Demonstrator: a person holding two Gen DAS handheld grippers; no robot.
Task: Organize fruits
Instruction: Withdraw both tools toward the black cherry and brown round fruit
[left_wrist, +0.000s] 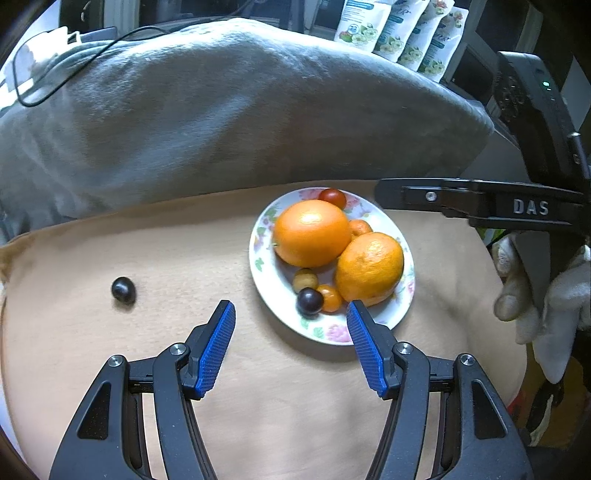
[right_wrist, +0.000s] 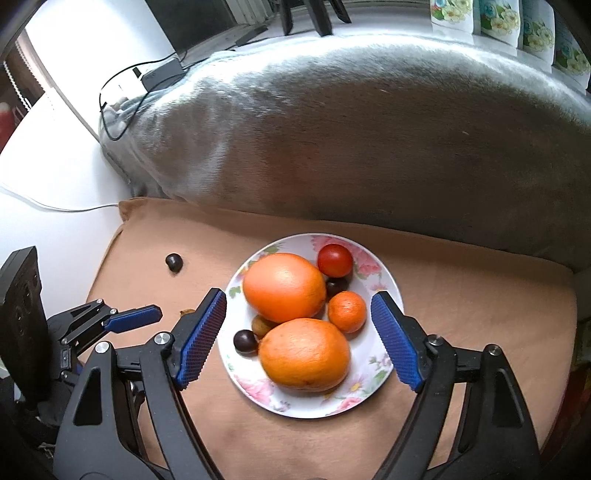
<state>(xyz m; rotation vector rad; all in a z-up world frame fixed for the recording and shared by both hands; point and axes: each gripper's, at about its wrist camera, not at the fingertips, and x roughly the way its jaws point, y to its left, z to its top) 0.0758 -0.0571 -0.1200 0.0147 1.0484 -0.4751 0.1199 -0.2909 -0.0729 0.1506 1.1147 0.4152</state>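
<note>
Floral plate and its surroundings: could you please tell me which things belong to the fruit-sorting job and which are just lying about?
Job:
- floral white plate
- two large oranges
- small tangerine
- red tomato
- stray dark round fruit on tan cushion

Lying about:
- grey blanket
- black cable
- flowered pouches

Grey blanket (right_wrist: 351, 129) behind tan cushion (right_wrist: 480, 295), white desk (right_wrist: 55, 177), daylight

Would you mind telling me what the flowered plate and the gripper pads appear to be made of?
The plate looks like glazed ceramic, perhaps melamine: glossy white with printed pink flowers. The pads on the right gripper look like blue rubber or soft plastic, matte, with a fine moulded grid.
</note>
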